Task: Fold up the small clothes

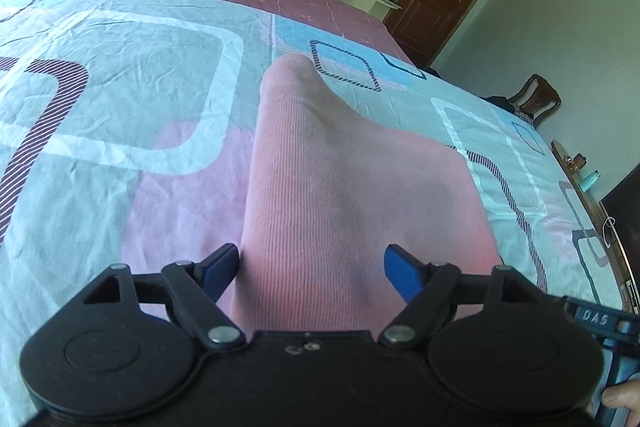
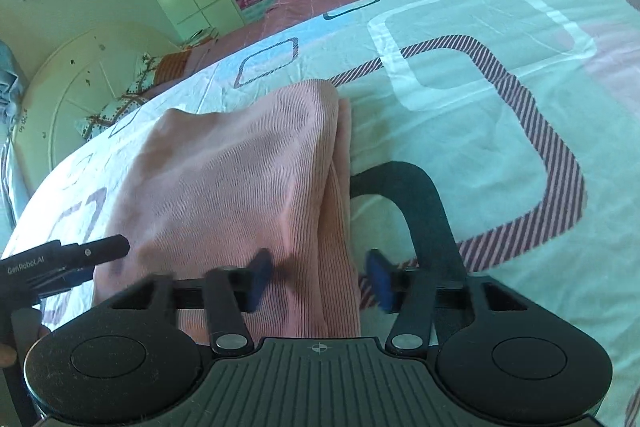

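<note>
While both grippers stand spread over it, the pink ribbed knit garment (image 1: 352, 195) lies doubled on the patterned bedsheet (image 1: 120, 75), and the step in hand looks like letting a fold go. In the left wrist view the left gripper (image 1: 312, 269) has its blue pads either side of the near end of the cloth, apart from it, pinching nothing. In the right wrist view the right gripper (image 2: 318, 277) is likewise spread, with the garment's layered edge running between its pads toward twelve o'clock; the pads are blurred, yet I see no squeeze on the fabric.

To finish this well, I would lift both tools straight off so no pad drags the top layer, then check that the edges sit flush before the next fold. The far corner, at about eleven o'clock in the right view, puffs up rather than lying flat, so a light press there seems worth doing.

The knit is soft, fine-ribbed and limp, with rounded folds, not creases; it will likely slide on itself. The sheet is thin, crinkled cotton printed with rounded squares and striped bands.
</note>
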The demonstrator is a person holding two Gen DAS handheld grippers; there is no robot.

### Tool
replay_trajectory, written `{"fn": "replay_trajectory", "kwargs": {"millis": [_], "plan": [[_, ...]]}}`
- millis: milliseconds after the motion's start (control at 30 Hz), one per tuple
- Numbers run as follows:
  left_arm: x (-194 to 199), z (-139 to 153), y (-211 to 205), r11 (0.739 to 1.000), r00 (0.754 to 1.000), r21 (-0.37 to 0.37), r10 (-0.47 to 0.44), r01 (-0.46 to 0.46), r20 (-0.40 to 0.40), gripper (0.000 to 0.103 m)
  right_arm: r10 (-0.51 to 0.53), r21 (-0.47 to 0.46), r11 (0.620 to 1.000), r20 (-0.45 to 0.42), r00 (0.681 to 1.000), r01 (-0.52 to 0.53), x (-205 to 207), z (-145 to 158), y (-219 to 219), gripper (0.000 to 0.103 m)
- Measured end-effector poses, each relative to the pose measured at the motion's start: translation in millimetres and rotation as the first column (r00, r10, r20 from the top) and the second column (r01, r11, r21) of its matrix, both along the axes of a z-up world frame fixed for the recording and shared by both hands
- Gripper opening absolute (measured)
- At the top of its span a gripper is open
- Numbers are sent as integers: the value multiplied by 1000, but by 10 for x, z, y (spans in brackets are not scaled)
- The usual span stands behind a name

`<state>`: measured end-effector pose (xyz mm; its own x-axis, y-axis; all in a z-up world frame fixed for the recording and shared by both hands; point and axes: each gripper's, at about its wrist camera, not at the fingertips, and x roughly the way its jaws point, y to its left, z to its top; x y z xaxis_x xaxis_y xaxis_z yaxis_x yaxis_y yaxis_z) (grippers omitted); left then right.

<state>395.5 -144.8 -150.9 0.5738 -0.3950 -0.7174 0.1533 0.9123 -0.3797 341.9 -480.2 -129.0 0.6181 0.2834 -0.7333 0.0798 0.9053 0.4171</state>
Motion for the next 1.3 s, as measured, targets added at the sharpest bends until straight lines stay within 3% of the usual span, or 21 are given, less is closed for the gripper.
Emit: {"fn": "replay_trajectory", "kwargs": {"millis": [33,333,467,533,567,633,667,767,1200,1300], "plan": [[26,-11,-18,1000,1000,4,-1,1,-1,80,-2,5,1000,5,1000,2,46,-11,5,81],[208,-188,-113,1000,999,3,-22,22,-26,81,14,9,1000,1,1000,-14,443,-216,40,81],[271,-228,-150,999,999,-6,-44,44,-24,75,45,0,999,18,999,-45,523,-246,142,80],[284,-223,-154,998,998,-16,-56,55,-22,68,53,3,999,20,998,-53,552,-261,188,54],[286,-216,-149,998,998,-22,-58,58,-23,63,45,11,999,18,999,-45,560,-268,194,50],[278,-185,-132,998,998,-31,-63,62,-16,54,45,43,998,11,999,-46,574,-285,178,31],[267,-166,-124,997,998,-34,-64,64,-10,47,44,73,996,4,999,-44,580,-293,156,28],[269,-119,-116,997,997,-43,-71,70,-5,37,48,99,994,-3,999,-48,583,-283,130,25],[203,-7,-178,997,997,-21,-71,72,36,30,-2,164,986,3,1000,2,525,-253,75,23],[170,62,-172,997,996,-25,-72,73,53,29,13,175,984,45,999,-20,489,-129,106,23]]}}
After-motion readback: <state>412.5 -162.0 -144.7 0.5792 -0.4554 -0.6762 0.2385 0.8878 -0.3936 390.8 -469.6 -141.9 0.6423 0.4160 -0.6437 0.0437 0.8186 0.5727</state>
